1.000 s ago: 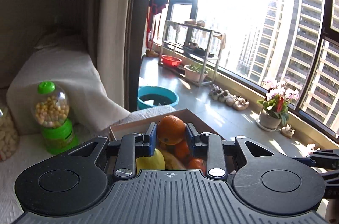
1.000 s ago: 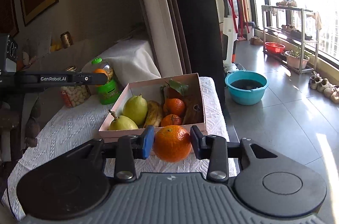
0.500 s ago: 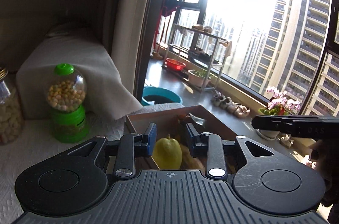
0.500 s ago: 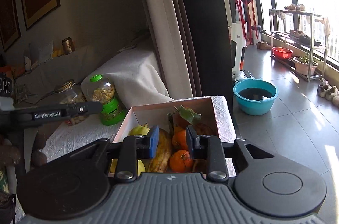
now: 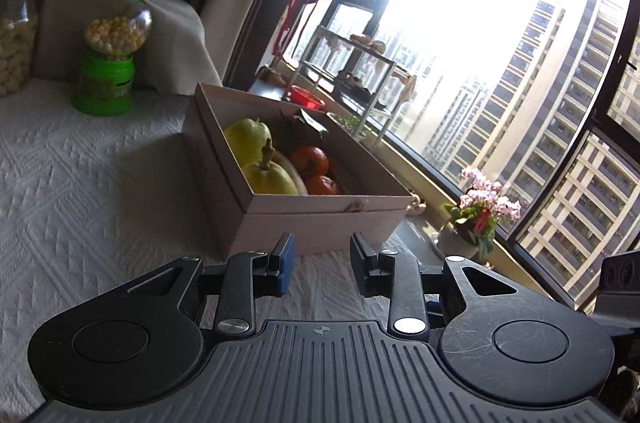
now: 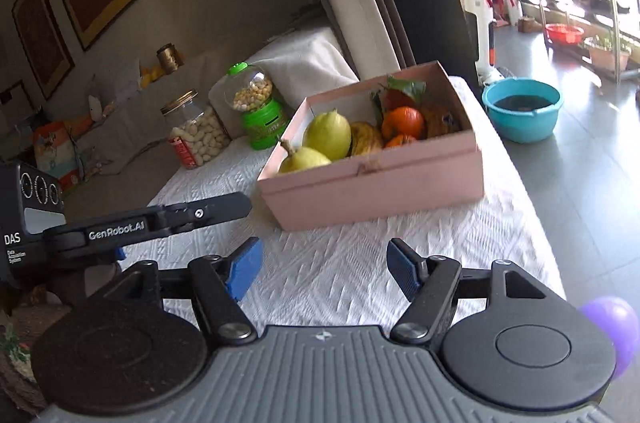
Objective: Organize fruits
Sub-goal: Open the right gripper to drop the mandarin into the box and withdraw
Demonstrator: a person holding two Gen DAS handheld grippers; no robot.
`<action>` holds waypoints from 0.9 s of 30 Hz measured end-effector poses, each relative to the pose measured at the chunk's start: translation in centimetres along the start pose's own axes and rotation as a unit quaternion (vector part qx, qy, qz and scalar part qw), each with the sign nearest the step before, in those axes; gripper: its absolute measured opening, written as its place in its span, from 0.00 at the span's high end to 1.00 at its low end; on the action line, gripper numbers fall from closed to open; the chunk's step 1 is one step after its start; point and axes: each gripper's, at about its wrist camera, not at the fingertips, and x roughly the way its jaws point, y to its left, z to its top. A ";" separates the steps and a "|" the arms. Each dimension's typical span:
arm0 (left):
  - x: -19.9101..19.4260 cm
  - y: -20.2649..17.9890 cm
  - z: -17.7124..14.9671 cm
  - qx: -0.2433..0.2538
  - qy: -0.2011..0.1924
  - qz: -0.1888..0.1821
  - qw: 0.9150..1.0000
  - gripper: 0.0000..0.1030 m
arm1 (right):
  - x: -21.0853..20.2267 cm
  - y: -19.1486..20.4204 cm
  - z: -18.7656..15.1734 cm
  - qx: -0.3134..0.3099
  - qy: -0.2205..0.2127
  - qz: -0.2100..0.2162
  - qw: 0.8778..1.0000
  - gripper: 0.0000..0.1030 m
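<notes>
A pink cardboard box [image 6: 380, 183] stands on the white-clothed table [image 6: 344, 255]. It holds two yellow-green pears [image 6: 328, 135], a browned banana [image 6: 364, 143], oranges [image 6: 402, 121] and a leafy fruit at the back. My right gripper [image 6: 324, 269] hovers over the cloth in front of the box, its jaws opening with nothing between them. In the left wrist view the box [image 5: 320, 219] is just ahead, with pears [image 5: 248, 139] and oranges [image 5: 310, 159] showing. My left gripper [image 5: 322, 265] is shut and holds nothing, low before the box's near wall. It also shows as the left gripper [image 6: 236, 203] beside the box.
A green candy dispenser [image 6: 260, 119] and a glass jar [image 6: 196, 131] stand on the table behind the box. The table's right edge drops to the floor, where a teal basin [image 6: 522, 107] sits. A purple ball [image 6: 612, 327] is at the lower right. A flower pot [image 5: 480, 219] stands by the window.
A second ago my right gripper held an orange; now its jaws stand wider apart with nothing in them. Both grippers have drawn back from over the box and sunk toward the cloth.
</notes>
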 end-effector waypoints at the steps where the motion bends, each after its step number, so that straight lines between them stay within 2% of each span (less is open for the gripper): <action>1: 0.4 -0.1 -0.1 -0.004 0.005 -0.003 1.000 0.67 | 0.3 -0.3 -2.3 0.022 -0.016 0.014 1.000 0.33; 3: 0.5 -0.5 -0.2 0.008 0.002 -0.003 1.000 0.67 | 1.9 -0.5 -4.6 0.027 -0.045 0.008 0.999 0.35; 4: 0.5 -0.6 -0.1 0.016 -0.002 0.001 1.000 0.67 | 2.7 -0.8 -4.8 0.036 -0.038 0.007 0.999 0.36; 6: 0.5 -0.4 0.1 0.014 -0.008 0.014 1.000 0.67 | 1.6 -1.9 -4.8 0.056 -0.062 0.049 0.995 0.36; 10: 0.8 0.1 0.4 -0.008 -0.009 0.021 1.000 0.67 | 0.5 -4.3 -5.9 0.121 -0.092 0.107 0.983 0.36; 14: 0.8 -0.7 0.4 0.008 0.007 0.028 1.000 0.67 | 0.3 -5.3 -5.8 0.148 -0.098 0.129 0.976 0.36; 18: 0.6 -1.2 0.5 0.013 0.003 0.028 1.000 0.67 | 0.0 -6.0 -5.8 0.167 -0.098 0.124 0.973 0.36; 22: 0.3 -1.9 0.1 0.026 0.011 0.023 0.999 0.67 | -0.7 -6.3 -5.9 0.177 -0.118 0.110 0.971 0.34; 27: -0.6 -1.8 -0.2 0.030 0.022 0.038 0.999 0.67 | -0.3 -4.8 -5.4 0.146 -0.108 0.111 0.977 0.34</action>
